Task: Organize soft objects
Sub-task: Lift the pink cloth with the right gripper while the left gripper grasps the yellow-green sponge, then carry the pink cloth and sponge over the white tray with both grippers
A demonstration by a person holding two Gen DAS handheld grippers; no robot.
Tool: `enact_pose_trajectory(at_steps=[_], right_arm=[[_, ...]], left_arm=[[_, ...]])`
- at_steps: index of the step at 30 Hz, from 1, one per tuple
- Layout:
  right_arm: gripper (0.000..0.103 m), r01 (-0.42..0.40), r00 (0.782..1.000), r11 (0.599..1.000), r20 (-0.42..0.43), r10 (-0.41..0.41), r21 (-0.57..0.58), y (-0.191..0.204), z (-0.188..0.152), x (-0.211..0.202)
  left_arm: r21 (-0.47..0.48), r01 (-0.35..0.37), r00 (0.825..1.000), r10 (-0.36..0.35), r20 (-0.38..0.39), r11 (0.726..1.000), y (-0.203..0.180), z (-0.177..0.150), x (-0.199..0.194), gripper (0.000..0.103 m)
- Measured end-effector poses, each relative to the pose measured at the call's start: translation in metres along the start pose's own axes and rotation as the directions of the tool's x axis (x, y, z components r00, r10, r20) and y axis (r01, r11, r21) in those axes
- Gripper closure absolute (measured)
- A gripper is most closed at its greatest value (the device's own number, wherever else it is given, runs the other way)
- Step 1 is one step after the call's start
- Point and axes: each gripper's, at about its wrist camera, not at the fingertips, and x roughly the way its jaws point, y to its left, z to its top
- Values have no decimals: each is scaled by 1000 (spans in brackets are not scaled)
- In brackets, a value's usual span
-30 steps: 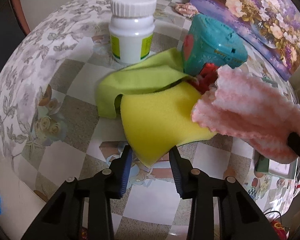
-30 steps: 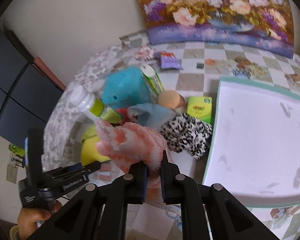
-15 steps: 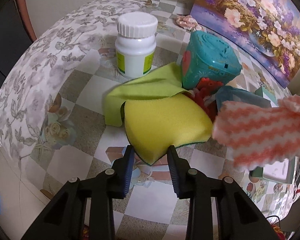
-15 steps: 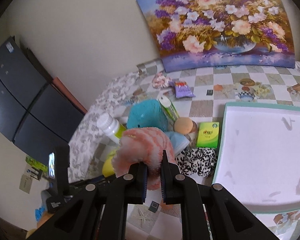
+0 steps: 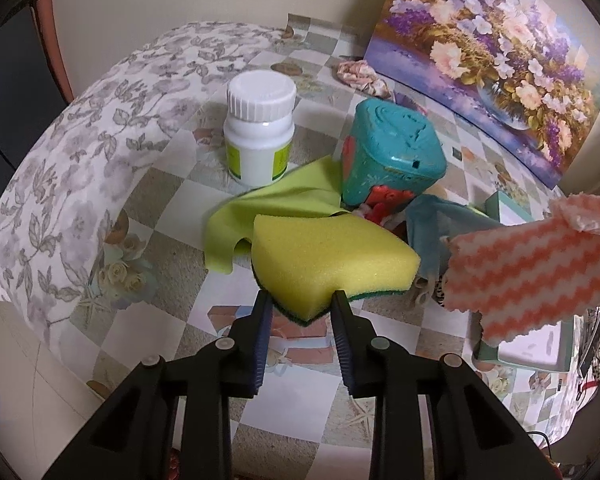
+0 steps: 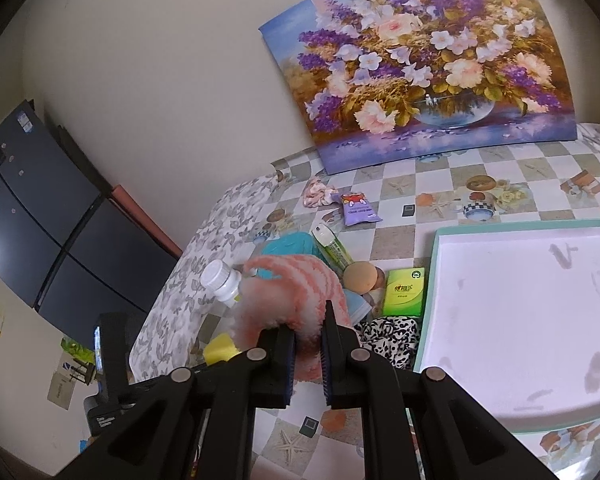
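Note:
My left gripper [image 5: 302, 304] is shut on the corner of a yellow sponge [image 5: 328, 256], held just over the table. A lime-green cloth [image 5: 276, 200] lies under and behind the sponge. My right gripper [image 6: 309, 332] is shut on a pink-and-white striped fluffy cloth [image 6: 296, 292], lifted above the table; it also shows hanging at the right of the left wrist view [image 5: 528, 264]. A leopard-print soft item [image 6: 392, 336] and a light blue cloth [image 5: 440, 220] lie on the table. The white tray with a teal rim [image 6: 428, 276] sits at the right.
A white pill bottle [image 5: 260, 128], a teal box [image 5: 388, 152], a green packet [image 6: 404, 292], an orange ball [image 6: 360, 276], a tube [image 6: 332, 248] and a purple snack bag [image 6: 356, 208] stand on the checked tablecloth. A flower painting [image 6: 420, 60] leans on the wall.
My right gripper has lifted the pink striped cloth higher and moved it right, away from the sponge. My left gripper has drawn back slightly, with the sponge still in it.

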Motion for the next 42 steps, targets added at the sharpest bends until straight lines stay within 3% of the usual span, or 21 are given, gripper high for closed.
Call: enact_pose_trajectory(at_steps=[12,19,26,35,38,42], right_arm=[[92,6,998,1000,65,-7,28,-10,7,-17],[92,-2,990,997,142,-9,80,-28,14,-43],[92,-20,970,988,241,-19,156,-53,25,-79],[92,106,927,960,324,-190,260,-99,29,-120],[92,170,911,940,316,-264,295,-115,29,-126],[92,247,895,908,280,-347,337,-137,28,-130]], left_arm=[[4,43,994,-43,99,999,-4,6,-43,72],[69,99,977,-110,181,993,-40,19,-83,72],[126,143,962,-168,215,982,-88,29,-102,72],[225,170,954,-218,207,959,-159,28,-95,74],[261,180,955,-232,185,948,-184,26,-81,89],[303,177,965,-226,135,937,-212,22,-54,89]])
